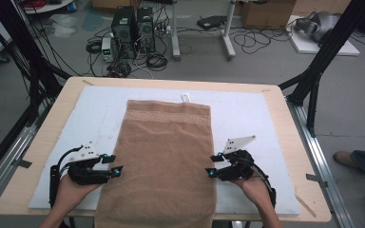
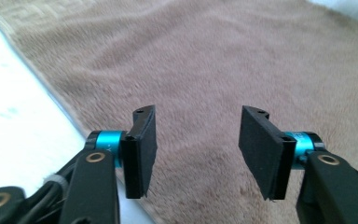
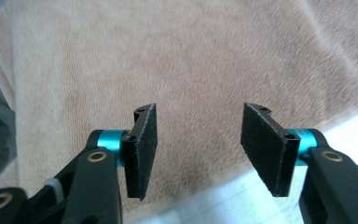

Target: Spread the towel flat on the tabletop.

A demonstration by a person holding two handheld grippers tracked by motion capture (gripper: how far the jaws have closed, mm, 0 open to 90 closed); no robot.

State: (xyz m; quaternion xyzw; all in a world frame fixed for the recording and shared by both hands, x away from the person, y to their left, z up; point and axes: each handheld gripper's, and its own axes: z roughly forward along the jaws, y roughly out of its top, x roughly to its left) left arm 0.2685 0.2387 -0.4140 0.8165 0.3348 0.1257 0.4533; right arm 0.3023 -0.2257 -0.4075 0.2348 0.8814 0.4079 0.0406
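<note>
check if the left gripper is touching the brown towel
Apart. The left gripper view shows the left gripper open, nothing between its pads, the towel lying flat beyond them.

PC towers [image 1: 133,31], cardboard box [image 1: 266,13] behind table [image 1: 285,118]

Left gripper [image 1: 116,163] and right gripper [image 1: 211,164] (jaws apart)

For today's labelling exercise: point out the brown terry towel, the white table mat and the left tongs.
Brown terry towel [image 1: 164,156], high view, middle.
White table mat [image 1: 247,114], high view, bare part.
Left tongs [image 1: 114,164], high view, between tips.
</note>
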